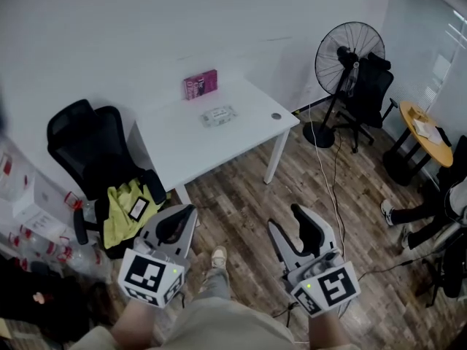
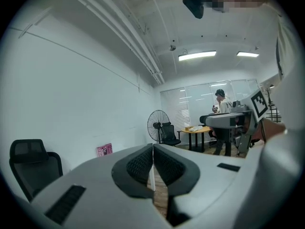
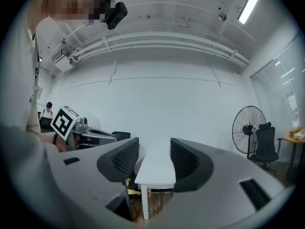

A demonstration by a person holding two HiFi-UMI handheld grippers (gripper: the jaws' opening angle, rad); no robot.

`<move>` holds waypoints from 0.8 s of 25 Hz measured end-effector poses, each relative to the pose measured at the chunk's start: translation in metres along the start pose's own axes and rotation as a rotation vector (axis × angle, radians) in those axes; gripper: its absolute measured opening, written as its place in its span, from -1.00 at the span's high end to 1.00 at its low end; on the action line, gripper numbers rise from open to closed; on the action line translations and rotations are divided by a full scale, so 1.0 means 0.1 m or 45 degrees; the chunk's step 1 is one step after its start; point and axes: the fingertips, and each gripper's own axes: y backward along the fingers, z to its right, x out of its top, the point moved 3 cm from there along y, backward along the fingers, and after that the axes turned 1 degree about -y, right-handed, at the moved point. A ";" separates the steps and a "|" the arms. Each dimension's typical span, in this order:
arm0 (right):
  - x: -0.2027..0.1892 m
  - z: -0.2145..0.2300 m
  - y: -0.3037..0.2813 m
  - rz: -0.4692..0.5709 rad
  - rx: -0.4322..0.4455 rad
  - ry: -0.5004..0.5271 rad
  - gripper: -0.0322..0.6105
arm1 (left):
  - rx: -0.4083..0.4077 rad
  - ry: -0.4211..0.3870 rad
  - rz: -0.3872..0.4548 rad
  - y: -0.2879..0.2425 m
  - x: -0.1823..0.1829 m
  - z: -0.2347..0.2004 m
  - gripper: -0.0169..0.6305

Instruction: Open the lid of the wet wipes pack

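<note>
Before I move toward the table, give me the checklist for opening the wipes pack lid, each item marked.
1. Wet wipes pack lying on the white table, nothing on it: ok.
2. Lid position on the pack: cannot tell, too small.
3. Right gripper open and empty: ok.
4. Left gripper open: not ok, fingers together.
5. Pack within reach of either gripper: not ok, both well short of the table.
6. Pink box apart from the pack: ok.

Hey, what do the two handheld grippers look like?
The left gripper and right gripper are matching light grey plastic shells with black ribbed pads lining the jaws. Each carries a white cube printed with black square markers.
</note>
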 end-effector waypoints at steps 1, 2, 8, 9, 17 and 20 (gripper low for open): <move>-0.03 0.04 -0.06 -0.013 -0.002 0.005 0.26 | -0.001 0.005 0.002 -0.07 -0.01 -0.03 0.88; -0.05 0.08 -0.12 -0.025 -0.004 0.008 0.26 | -0.002 0.008 0.003 -0.14 -0.03 -0.07 0.88; -0.15 0.40 -0.61 -0.078 -0.016 0.016 0.26 | -0.016 0.017 -0.014 -0.66 -0.11 -0.40 0.88; -0.16 0.47 -0.70 -0.089 -0.026 0.021 0.26 | -0.020 0.021 -0.021 -0.75 -0.11 -0.46 0.88; -0.20 0.94 -1.67 -0.165 -0.046 0.023 0.26 | -0.067 0.046 -0.089 -1.57 -0.13 -1.11 0.88; -0.21 1.09 -2.08 -0.186 -0.048 0.032 0.26 | -0.076 0.049 -0.112 -1.87 -0.15 -1.42 0.87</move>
